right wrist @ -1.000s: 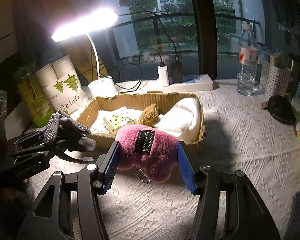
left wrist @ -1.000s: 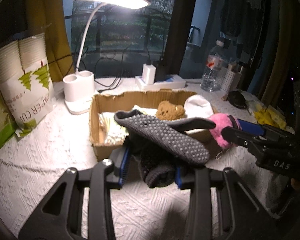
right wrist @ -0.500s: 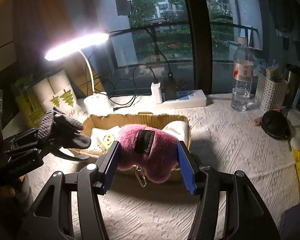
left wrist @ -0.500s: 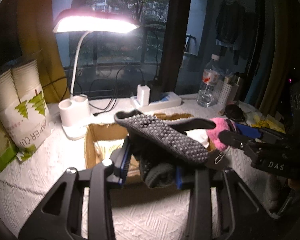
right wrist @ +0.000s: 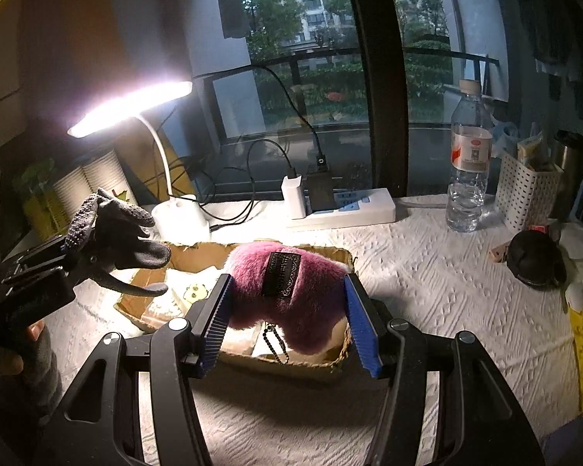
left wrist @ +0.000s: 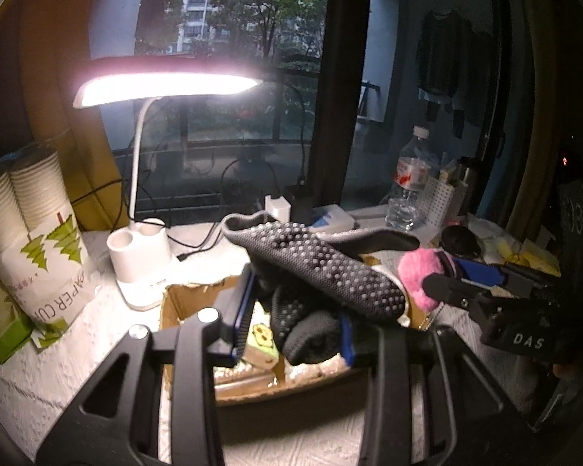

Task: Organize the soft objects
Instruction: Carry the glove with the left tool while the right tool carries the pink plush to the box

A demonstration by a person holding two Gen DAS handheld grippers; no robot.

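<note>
My left gripper is shut on a dark grey dotted glove and holds it above the cardboard box. The glove also shows at the left of the right wrist view. My right gripper is shut on a pink plush toy with a black label and a small chain, held over the right part of the box. The plush shows in the left wrist view too. White soft items and a small yellow-green piece lie inside the box.
A lit white desk lamp stands behind the box on the left. A paper cup pack stands at far left. A power strip, a water bottle, a white basket and a black object are on the right.
Both grippers have risen and moved forward with their loads; they now hang over the box, which sits lower and closer in both views.
</note>
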